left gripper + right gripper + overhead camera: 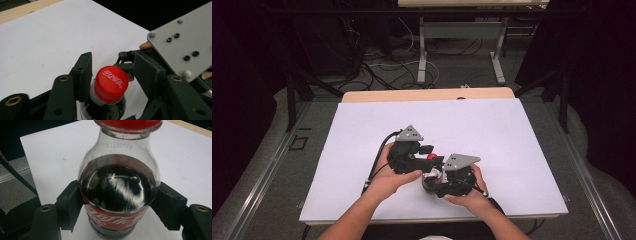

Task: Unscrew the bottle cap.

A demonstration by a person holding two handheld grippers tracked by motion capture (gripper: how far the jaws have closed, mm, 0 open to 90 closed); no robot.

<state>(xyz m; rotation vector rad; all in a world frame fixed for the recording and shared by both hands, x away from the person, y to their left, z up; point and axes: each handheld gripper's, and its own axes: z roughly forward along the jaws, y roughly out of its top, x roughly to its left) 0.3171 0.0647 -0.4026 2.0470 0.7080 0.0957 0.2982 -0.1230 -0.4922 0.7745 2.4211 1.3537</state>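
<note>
A small cola bottle (117, 187) with dark liquid, a red label and a red cap (111, 83) stands near the middle of the white table top (492, 130). My right gripper (120, 192) is shut on its body, with a jaw pressed to each side just above the label. My left gripper (112, 60) sits open around the cap: its left jaw touches the neck, and a small gap shows at its right jaw. In the high view the cap (431, 156) shows between the left gripper (426, 150) and the right gripper (437, 176), both held in a person's hands.
The right gripper's grey plate (185, 42) and a fingertip (145, 45) lie close to the right of the left gripper's jaws. White table surface stretches on all sides of the bottle. Beyond the wooden far edge (427, 94) are floor cables and another table's legs (422, 50).
</note>
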